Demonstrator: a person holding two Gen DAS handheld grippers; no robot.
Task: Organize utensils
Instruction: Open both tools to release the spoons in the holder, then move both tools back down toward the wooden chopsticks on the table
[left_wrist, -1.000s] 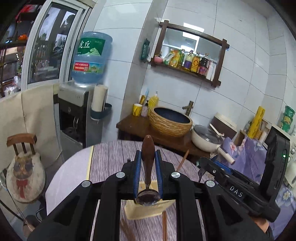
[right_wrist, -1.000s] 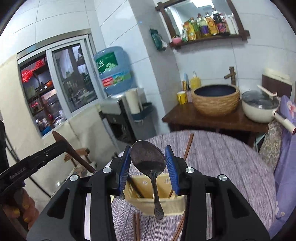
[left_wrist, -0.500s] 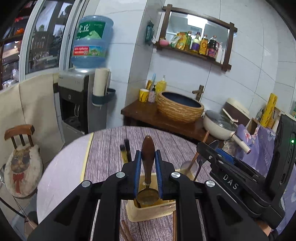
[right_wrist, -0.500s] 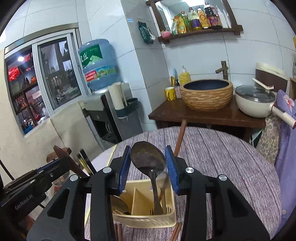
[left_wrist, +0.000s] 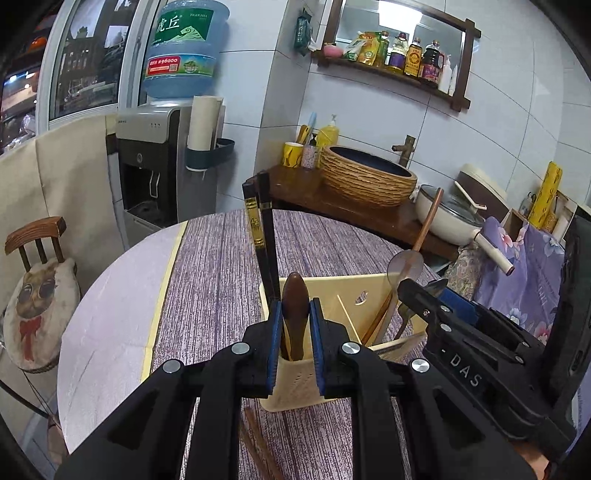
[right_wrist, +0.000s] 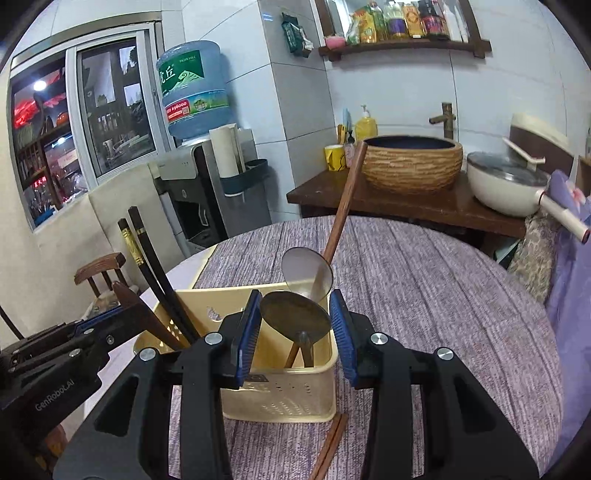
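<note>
Left cam: my left gripper (left_wrist: 294, 325) is clamped on a wooden handle (left_wrist: 294, 306), down inside the yellow holder (left_wrist: 345, 295) beside black chopsticks (left_wrist: 263, 236). Right cam: right gripper (right_wrist: 294, 332) pinches a metal spoon (right_wrist: 294, 318) over the holder's other compartment.

White tiled walls (left_wrist: 517, 122), water dispenser (left_wrist: 159, 166), wooden chair (left_wrist: 37, 240), window (right_wrist: 107, 110)

Spoon bowl (left_wrist: 293, 354) hidden inside holder (left_wrist: 295, 387) (left view); loose chopsticks (right_wrist: 328, 446) cut off below.

Your utensil caddy (right_wrist: 280, 395): matt cream plastic. Metal spoon (right_wrist: 295, 317): dull sheen. Black chopsticks (left_wrist: 264, 236): glossy lacquer. Tablecloth (right_wrist: 424, 288): coarse woven cloth.
</note>
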